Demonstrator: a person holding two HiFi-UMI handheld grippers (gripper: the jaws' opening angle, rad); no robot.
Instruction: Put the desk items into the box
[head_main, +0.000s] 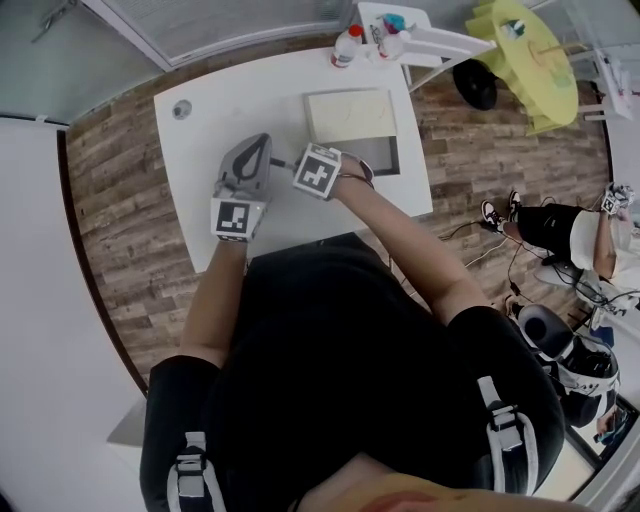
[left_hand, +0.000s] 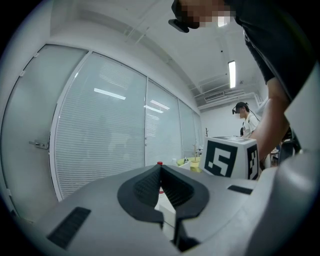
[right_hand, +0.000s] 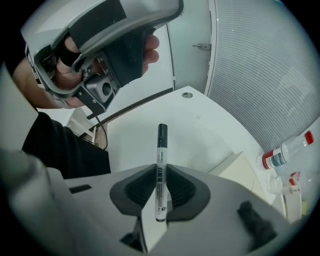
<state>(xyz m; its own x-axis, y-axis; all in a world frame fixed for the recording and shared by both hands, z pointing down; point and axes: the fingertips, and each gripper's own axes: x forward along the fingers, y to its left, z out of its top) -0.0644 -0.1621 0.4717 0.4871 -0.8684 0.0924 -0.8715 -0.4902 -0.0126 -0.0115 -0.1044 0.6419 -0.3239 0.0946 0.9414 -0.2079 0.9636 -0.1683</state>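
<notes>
White marker: pale barrel with a black cap, clamped in the right gripper above the desk; it is not in the box.
Marker axis: the long axis runs along the jaws. The black cap sticks out past the jaw tips and points steeply down at the desk top, while the butt end sits back between the pads.
Right claw: the jaws are partly closed, with a pad pressing on each side of the barrel. It touches nothing else.
Left claw: the jaws of the left gripper meet at the tips with nothing between them. It points level across the desk, just beside the right gripper.
Box position: cream-coloured, it lies on the desk beyond both grippers. In the right gripper view it is to the right of the marker and apart from it.
Bottle: red-capped, it stands at the far edge of the desk, past the box.
</notes>
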